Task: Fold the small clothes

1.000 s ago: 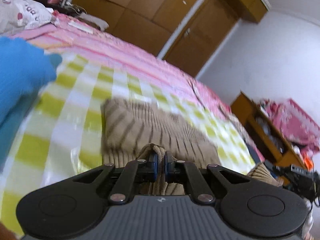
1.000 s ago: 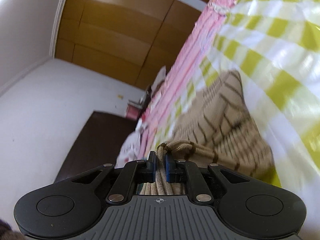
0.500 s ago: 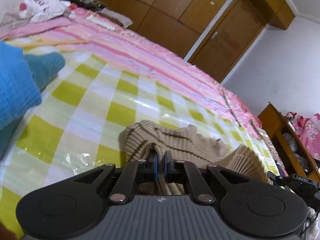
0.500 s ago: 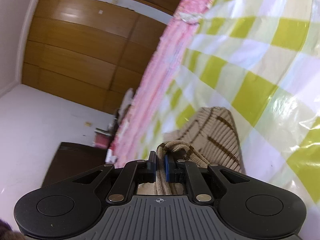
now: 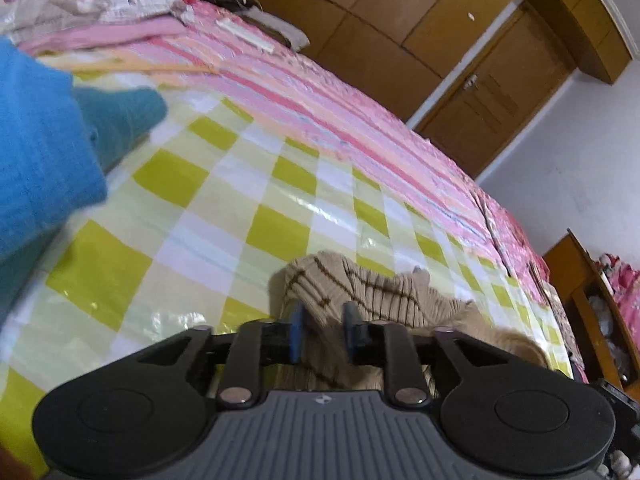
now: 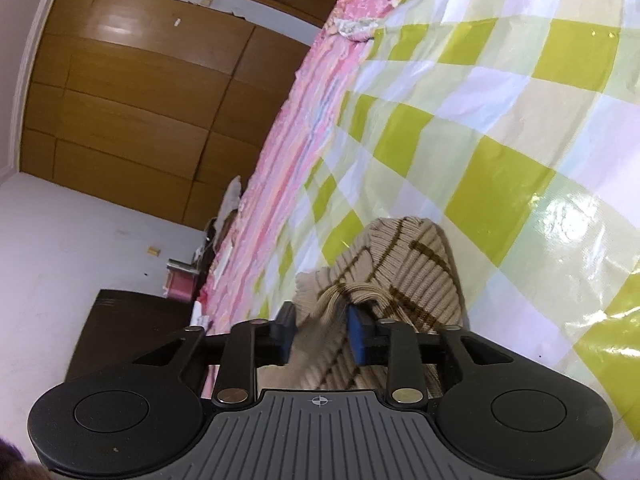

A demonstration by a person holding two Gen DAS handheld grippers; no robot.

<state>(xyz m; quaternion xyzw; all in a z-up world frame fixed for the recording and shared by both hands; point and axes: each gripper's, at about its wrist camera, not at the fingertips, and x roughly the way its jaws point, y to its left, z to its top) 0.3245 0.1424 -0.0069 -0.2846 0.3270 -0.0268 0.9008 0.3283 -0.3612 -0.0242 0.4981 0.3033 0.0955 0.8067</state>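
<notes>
A beige ribbed sweater with brown stripes (image 5: 384,300) lies bunched on the green-and-white checked sheet (image 5: 200,208). My left gripper (image 5: 323,328) sits low over its near edge. Its jaws are opening, and a fold of the knit lies loose between the blue pads without being pinched. In the right wrist view the same sweater (image 6: 408,264) lies folded on the checked sheet (image 6: 500,140). My right gripper (image 6: 320,332) is also opening, with a ridge of the knit standing between its parted pads. The sweater's near part is hidden under both grippers.
A blue knitted garment (image 5: 40,152) lies at the left of the sheet. A pink striped blanket (image 5: 340,108) covers the bed beyond. Wooden wardrobes (image 5: 400,20) line the wall, a wooden shelf (image 5: 580,300) stands at the right, and a dark cabinet (image 6: 120,332) stands by the bed.
Both grippers carried the sweater's edge forward and down over itself, then their jaws parted and let go of the knit. The sweater now lies doubled and shorter.
</notes>
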